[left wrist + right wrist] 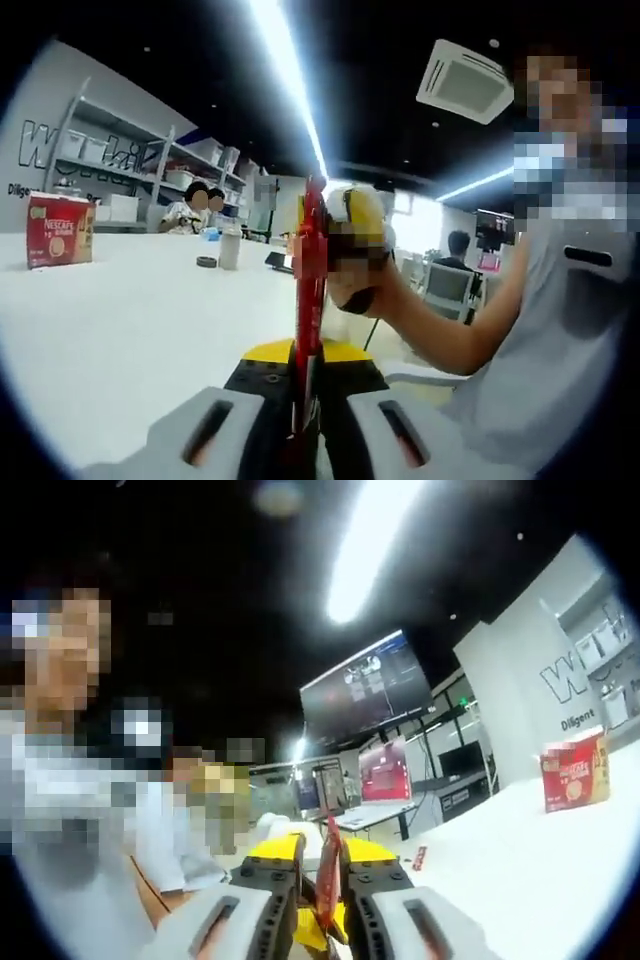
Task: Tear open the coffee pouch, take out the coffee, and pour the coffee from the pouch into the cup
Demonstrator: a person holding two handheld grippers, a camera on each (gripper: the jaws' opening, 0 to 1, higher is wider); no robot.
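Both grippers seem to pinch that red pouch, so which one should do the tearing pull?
Probably the right gripper: it pinches only the pouch's end, while the left gripper clamps its long body, better for steadying.

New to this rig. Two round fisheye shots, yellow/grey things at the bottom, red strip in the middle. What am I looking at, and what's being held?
There is no robot here: a person holds a two-jaw gripper in each hand, and a fisheye camera rides on each one, looking forward along its jaws. That is why both pictures are round and tilted.

In the left gripper view, the grey and yellow parts at the bottom are the left gripper, shut on a red coffee pouch seen edge-on. Behind it comes the right gripper, gripping the same pouch higher up.

In the right gripper view, the right gripper pinches the pouch between its jaws.

So both grippers hold one pouch, ready to tear it.

On the white table stand a red Nescafe box and a small bottle. People sit in the background.
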